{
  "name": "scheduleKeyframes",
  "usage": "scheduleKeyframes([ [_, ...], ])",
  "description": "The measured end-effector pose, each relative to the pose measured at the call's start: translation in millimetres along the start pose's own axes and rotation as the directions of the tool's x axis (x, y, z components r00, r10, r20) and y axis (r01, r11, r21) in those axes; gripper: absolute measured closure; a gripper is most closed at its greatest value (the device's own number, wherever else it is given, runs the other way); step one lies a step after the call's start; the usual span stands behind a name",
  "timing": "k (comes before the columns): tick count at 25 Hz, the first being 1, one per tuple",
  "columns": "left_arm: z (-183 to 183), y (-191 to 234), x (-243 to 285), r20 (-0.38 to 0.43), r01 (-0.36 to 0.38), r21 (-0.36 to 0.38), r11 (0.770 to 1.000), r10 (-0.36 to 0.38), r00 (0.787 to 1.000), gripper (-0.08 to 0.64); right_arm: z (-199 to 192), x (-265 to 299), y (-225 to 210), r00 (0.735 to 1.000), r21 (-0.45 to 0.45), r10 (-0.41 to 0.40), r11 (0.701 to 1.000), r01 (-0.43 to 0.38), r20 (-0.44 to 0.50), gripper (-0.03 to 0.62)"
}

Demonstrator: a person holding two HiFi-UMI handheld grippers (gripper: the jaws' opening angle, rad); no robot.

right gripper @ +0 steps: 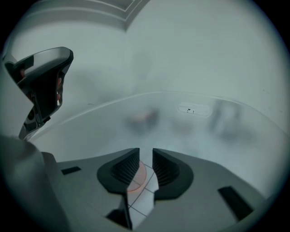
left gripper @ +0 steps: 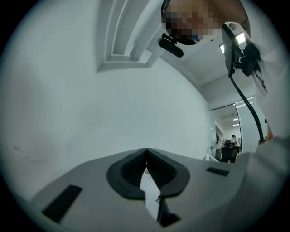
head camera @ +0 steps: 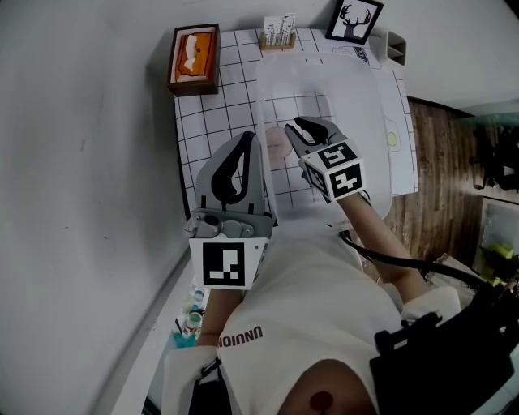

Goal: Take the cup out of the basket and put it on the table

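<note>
A: L claw?
B: L gripper [head camera: 246,142] [left gripper: 146,152] has its jaws pressed together at the tips, nothing betw. them. It's held over the table's [head camera: 211,121] near edge, at approx. 7 o'clock of the basket [head camera: 357,105]. Its own view shows only a bare wall [left gripper: 90,113].

A: R?
B: R gripper [head camera: 306,130] [right gripper: 146,154] has its jaws a narrow slit apart, pinching nothing I can see. The tips are at the basket's near-left part. A frosted basket wall [right gripper: 181,122] fills its view ahead.

A: Cup?
B: Pinkish cup [head camera: 276,148] looks to be inside the basket's left edge. It's blurry thru the plastic, just beside the R tips at their 9 o'clock in head view. In R gripper view a pink round [right gripper: 138,178] shows low in the slit, w/ grid cloth [right gripper: 140,199] under it. Can't tell if the jaws touch it.

A: Other stuff?
B: Tissue box [head camera: 195,57] is at the table's 11 o'clock corner. Card holder [head camera: 278,34] is at 12, and deer pic [head camera: 354,20] at 1.
</note>
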State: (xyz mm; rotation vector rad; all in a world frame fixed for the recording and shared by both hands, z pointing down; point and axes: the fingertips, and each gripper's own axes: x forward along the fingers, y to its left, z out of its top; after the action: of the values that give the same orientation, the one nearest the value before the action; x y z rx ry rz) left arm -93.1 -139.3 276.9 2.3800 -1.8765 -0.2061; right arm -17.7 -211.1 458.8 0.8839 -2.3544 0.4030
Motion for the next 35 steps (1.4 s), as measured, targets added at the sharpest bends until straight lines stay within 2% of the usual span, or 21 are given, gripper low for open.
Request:
scheduleKeyframes([
  [19, -2.8, 6.7, 2.1, 0.004, -0.004, -0.025, 1.0, 0.004, 1.0, 0.546, -32.4, 25.4, 8.7, 0.988, -0.049, 0.031, 0.998, -0.039, -0.15, 0.491],
  [35, -3.0, 8.2, 1.4, -0.002, 0.007, -0.026, 1.0, -0.007, 1.0, 0.546, -51.6, 38.0, 6.9, 0.978, -0.067, 0.03, 0.997, -0.045, -0.208, 0.49],
])
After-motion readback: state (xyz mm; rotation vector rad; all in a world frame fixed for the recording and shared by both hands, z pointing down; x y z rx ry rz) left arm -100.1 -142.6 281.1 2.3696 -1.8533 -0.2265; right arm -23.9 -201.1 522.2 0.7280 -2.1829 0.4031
